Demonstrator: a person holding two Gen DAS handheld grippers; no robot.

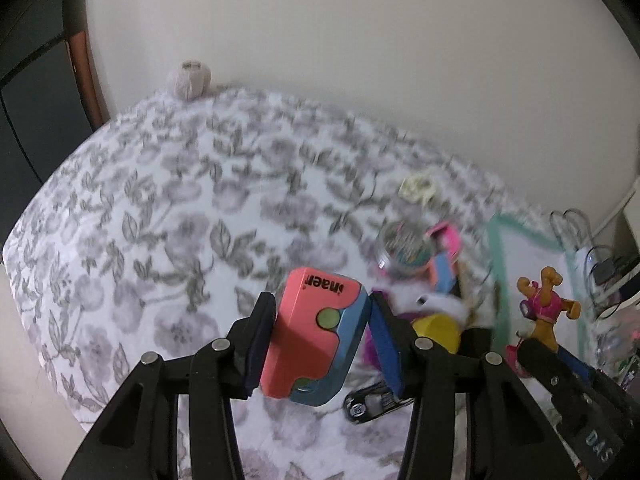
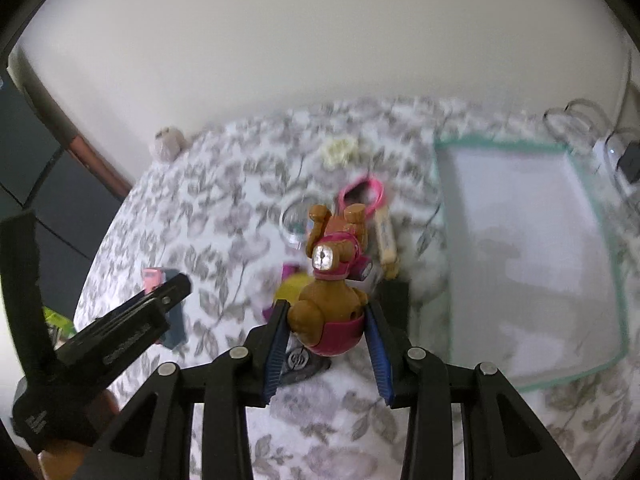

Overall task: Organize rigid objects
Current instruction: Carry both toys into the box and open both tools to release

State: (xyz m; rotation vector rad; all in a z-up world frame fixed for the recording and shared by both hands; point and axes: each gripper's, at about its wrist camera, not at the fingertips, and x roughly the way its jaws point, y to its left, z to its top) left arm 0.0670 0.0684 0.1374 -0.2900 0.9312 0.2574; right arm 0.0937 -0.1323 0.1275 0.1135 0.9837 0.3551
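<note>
— Presently, left gripper [image 1: 320, 332]?
— Clamped on pink-and-blue case [image 1: 316, 336], raised left of the tray [image 1: 498, 264].
— Right gripper [image 2: 326, 326]?
— Narrowly parted, pinching brown dog figure [image 2: 332, 280]; also left of tray, above floral cloth [image 2: 224, 200].

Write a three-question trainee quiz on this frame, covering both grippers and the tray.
1. True or false: the left gripper holds a pink and blue block between its fingers.
2. What is the right gripper clamped on: A) yellow ball, B) brown toy figure, C) pink ring?
3. Fill in: the green-rimmed tray holds ____ objects.

Key: 1 true; 2 B; 3 no.
</note>
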